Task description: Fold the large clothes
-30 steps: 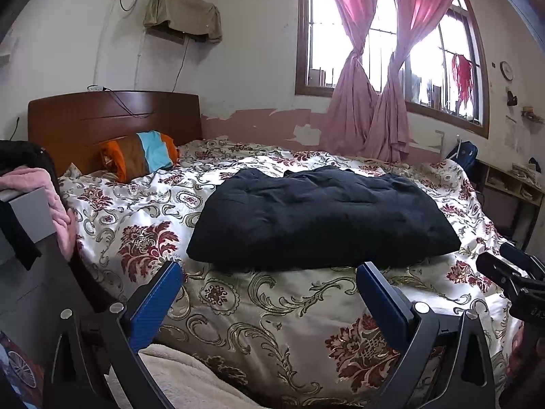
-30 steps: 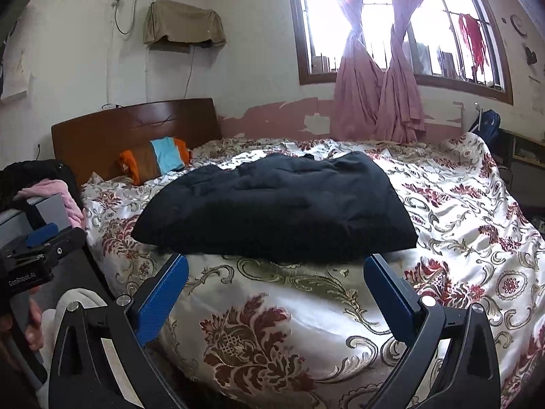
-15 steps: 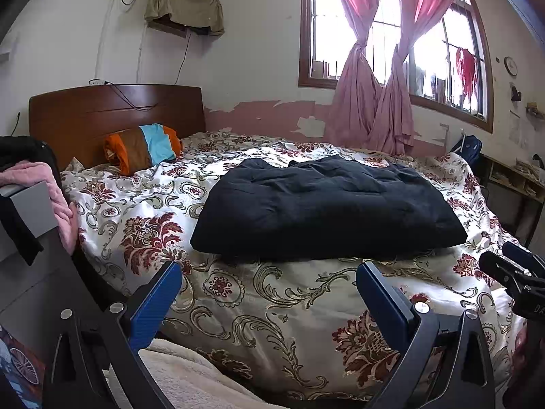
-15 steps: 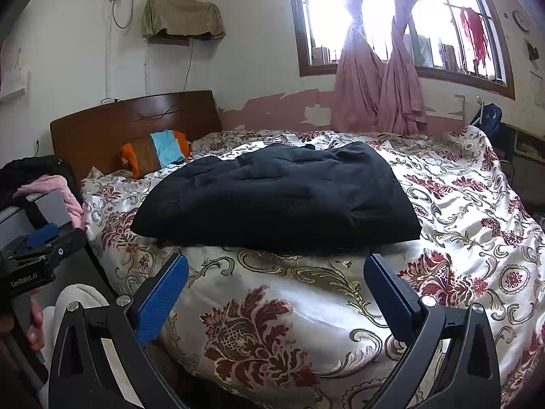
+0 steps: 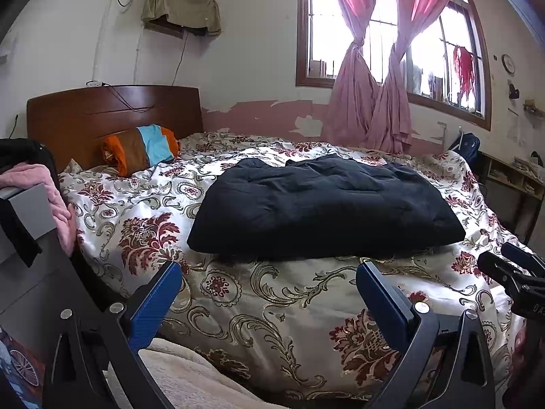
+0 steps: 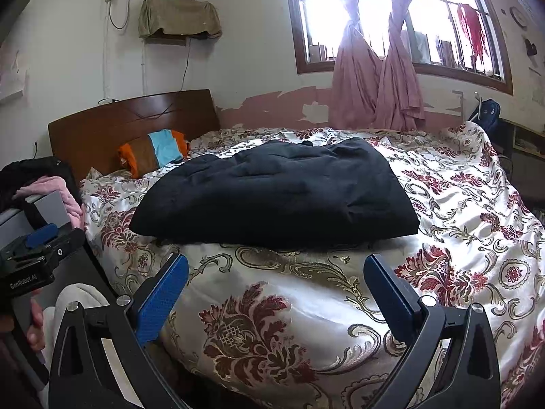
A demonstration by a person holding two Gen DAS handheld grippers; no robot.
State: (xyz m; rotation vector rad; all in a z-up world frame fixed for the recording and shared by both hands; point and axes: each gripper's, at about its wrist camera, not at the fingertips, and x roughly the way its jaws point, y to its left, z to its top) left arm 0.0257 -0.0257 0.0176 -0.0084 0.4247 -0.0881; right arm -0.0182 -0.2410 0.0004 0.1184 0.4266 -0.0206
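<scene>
You hold both tools low at the near edge of the bed, and neither touches anything. Your left gripper (image 5: pixel 269 274) has its blue-padded fingers spread wide with only the floral cover showing between them. Your right gripper (image 6: pixel 276 266) is just as wide apart, also empty.

The task's thing, a large black padded garment (image 5: pixel 323 204), lies folded into a thick rectangular bundle on the middle of the bed, its near edge just beyond both sets of fingertips. From the right wrist view the same bundle (image 6: pixel 276 194) sits square ahead, slightly rumpled on top.

Under it spreads a shiny cream bedspread with dark red flowers and gold scrolls (image 5: pixel 143 211), draped over the near side of the mattress. At the head stands a curved dark wooden headboard (image 5: pixel 112 116), with an orange, brown and sky-blue striped pillow (image 5: pixel 141 148) leaning against it.

Behind the bed the white wall shows peeling pink paint low down. A wood-framed barred window (image 5: pixel 391 30) glares bright, with knotted pink curtains (image 5: pixel 371 102) hanging in front of it. High on the wall, a tan cloth covers a mounted unit (image 5: pixel 180 8). At the left, a pink fluffy cloth (image 5: pixel 44 187) lies over a grey box.
</scene>
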